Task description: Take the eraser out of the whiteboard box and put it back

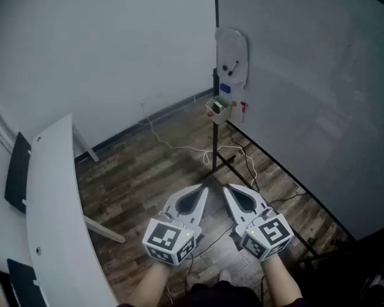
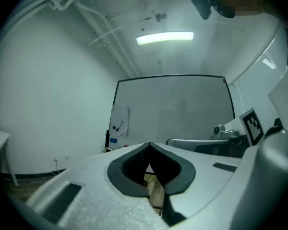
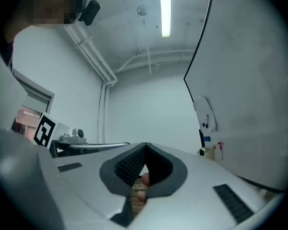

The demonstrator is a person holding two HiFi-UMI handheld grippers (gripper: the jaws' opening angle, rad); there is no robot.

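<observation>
Both closed — left gripper (image 1: 204,188), right gripper (image 1: 226,188)

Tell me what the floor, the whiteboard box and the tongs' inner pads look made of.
Floor: wood or wood-look planks, matte; brown grain and seams show.
Whiteboard box: likely plastic, pale, too small to be sure.
Pads of the left tongs: dark, matte, probably rubber; fine ribbing shows.

Left gripper (image 2: 149,144), fingers (image 2: 133,165) closed together — whiteboard (image 2: 173,109) ahead, strip light (image 2: 164,37) above
</observation>
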